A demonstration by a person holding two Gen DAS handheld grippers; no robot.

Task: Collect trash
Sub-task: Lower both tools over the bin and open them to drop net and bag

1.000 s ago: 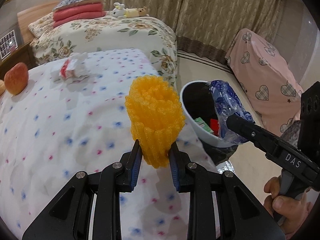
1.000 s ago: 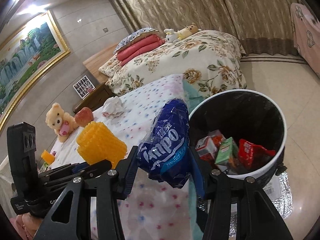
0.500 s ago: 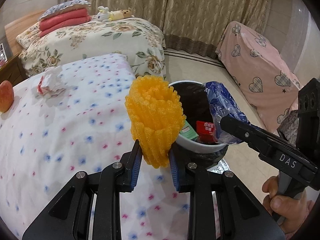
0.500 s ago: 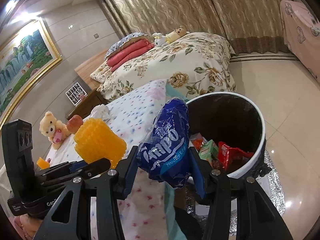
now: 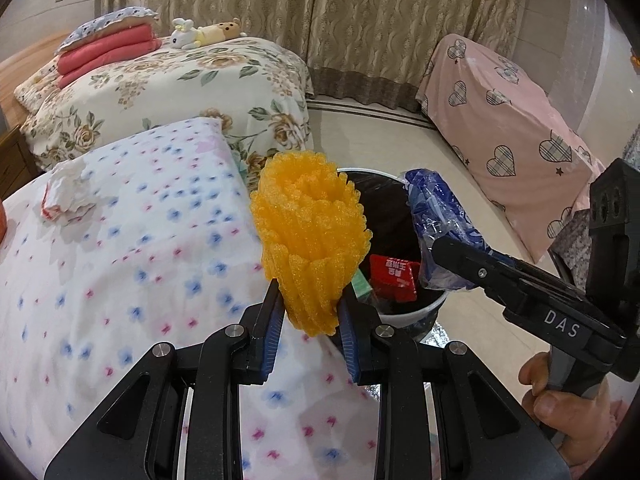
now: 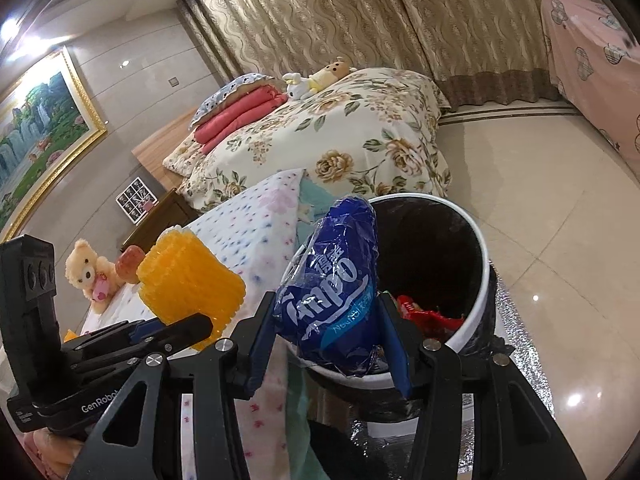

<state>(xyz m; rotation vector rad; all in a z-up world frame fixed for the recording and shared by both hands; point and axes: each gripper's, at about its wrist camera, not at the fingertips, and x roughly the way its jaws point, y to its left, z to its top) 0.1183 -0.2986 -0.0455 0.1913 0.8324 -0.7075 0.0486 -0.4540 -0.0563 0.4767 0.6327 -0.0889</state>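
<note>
The left gripper [image 5: 308, 316] is clamped on an orange ribbed foam fruit net [image 5: 310, 232], which stands above the edge of the white flower-dotted bedspread [image 5: 120, 260]. The right gripper [image 6: 328, 340] grips a crumpled blue plastic wrapper [image 6: 336, 292], held over the near rim of the white round trash bin with a black liner [image 6: 476, 304]. Red and green cartons, possibly drink boxes, lie inside the bin. A crumpled white tissue [image 5: 66, 196] rests on the bedspread, well apart.
</note>
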